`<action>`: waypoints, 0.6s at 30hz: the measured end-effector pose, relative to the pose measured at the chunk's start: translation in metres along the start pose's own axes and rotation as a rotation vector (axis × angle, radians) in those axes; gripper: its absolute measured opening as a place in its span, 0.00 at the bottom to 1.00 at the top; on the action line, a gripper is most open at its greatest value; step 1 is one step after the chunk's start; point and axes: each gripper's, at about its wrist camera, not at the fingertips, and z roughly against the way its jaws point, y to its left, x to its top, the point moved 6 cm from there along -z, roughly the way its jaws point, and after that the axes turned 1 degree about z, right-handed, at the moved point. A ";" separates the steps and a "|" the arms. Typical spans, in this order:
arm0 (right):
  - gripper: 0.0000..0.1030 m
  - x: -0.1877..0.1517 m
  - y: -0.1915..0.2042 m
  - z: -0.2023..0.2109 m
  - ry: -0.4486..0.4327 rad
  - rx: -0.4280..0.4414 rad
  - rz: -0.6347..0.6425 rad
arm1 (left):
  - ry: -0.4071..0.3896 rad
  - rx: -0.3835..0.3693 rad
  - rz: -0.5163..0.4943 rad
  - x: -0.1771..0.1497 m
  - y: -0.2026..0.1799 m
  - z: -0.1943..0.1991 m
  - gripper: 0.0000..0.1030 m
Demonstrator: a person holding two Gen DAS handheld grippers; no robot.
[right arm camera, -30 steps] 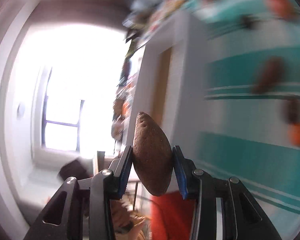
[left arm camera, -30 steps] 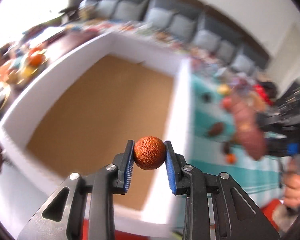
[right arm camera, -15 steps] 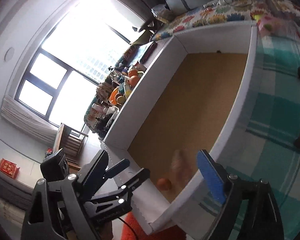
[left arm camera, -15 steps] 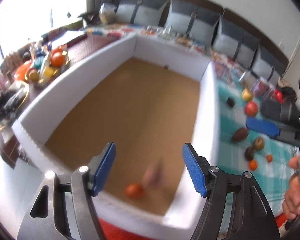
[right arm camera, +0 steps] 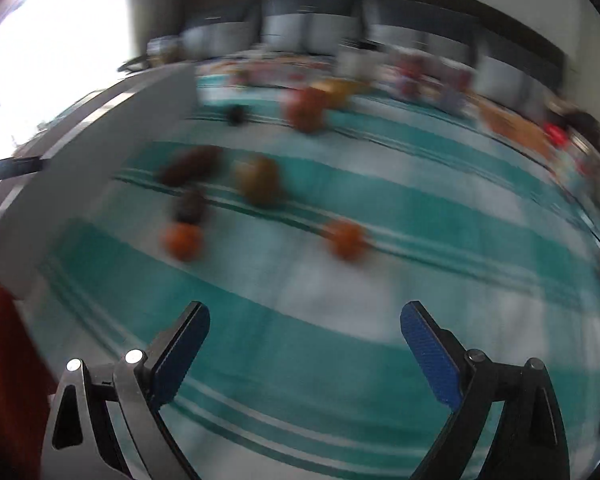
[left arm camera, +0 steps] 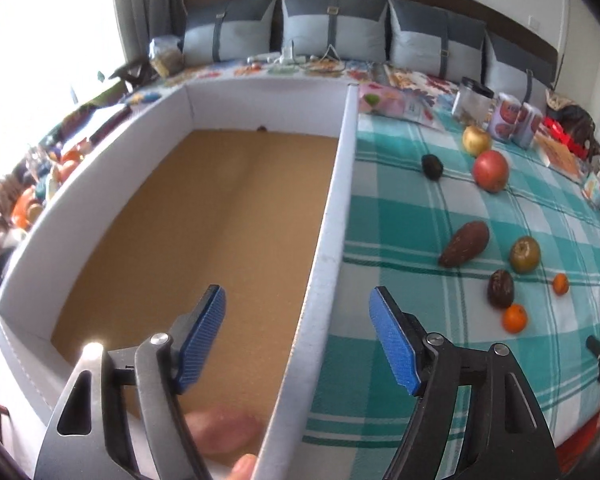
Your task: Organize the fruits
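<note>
My left gripper hangs over the right wall of the white box, its jaws opening with nothing between them. On the box's cork floor, at the near end, lie a blurred brown sweet potato and a bit of a small orange fruit. My right gripper is over the teal checked cloth, jaws opening and empty. Loose on the cloth lie another sweet potato, a red apple, a yellow apple, a greenish apple, a dark avocado and two oranges.
Jars and tins stand at the cloth's far right. Grey cushions line the back wall. A cluttered side table sits left of the box. The right wrist view is motion-blurred; the box wall shows at its left.
Both grippers opened, dropping the orange fruit and the sweet potato into the box. The right gripper then swung away from the box to above the cloth; the left shifted toward the box's right wall.
</note>
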 end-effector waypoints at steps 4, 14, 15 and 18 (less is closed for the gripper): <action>0.93 -0.022 -0.052 -0.009 -0.026 -0.126 -0.113 | 0.016 -0.010 -0.031 -0.011 -0.017 0.003 0.75; 1.00 -0.038 -0.046 -0.010 0.001 -0.102 -0.171 | -0.226 0.100 -0.041 -0.004 -0.028 0.059 0.85; 1.00 -0.038 -0.046 -0.011 -0.005 -0.101 -0.171 | -0.298 0.100 -0.022 -0.003 -0.030 0.075 0.85; 1.00 -0.037 -0.043 -0.016 -0.008 -0.106 -0.167 | -0.425 0.038 0.015 -0.007 -0.048 0.107 0.88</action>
